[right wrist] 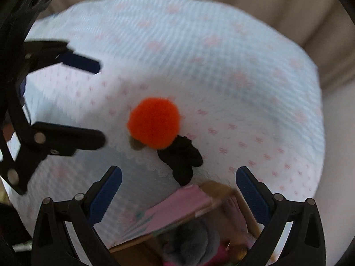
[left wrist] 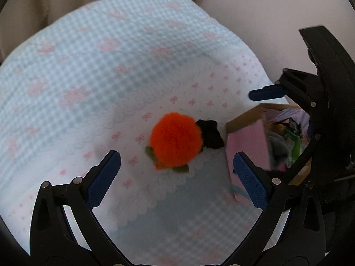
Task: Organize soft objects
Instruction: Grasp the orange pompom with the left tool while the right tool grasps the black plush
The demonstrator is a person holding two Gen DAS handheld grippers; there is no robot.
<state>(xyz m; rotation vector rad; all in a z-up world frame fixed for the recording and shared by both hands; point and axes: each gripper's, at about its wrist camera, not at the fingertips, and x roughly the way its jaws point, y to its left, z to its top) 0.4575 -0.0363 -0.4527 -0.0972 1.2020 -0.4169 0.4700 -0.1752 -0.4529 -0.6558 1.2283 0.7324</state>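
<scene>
Orange pompom (left wrist: 176,139) beside black scrunchie (left wrist: 209,136) on checked cloth (left wrist: 88,66), left gripper (left wrist: 177,161) and right gripper (right wrist: 178,178) both spread wide, empty.

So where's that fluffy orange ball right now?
The orange pom-pom lies on the blue-and-pink patterned cloth, mid-frame in both wrist views, touching a black scrunchie. The pink box stands just beyond the scrunchie.

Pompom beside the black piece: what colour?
Bright orange pompom, clearest in the left wrist view.

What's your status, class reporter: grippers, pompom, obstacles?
Left gripper open, empty. Right gripper open, empty. Orange pompom on blanket, black scrunchie touching it, box beside.
</scene>
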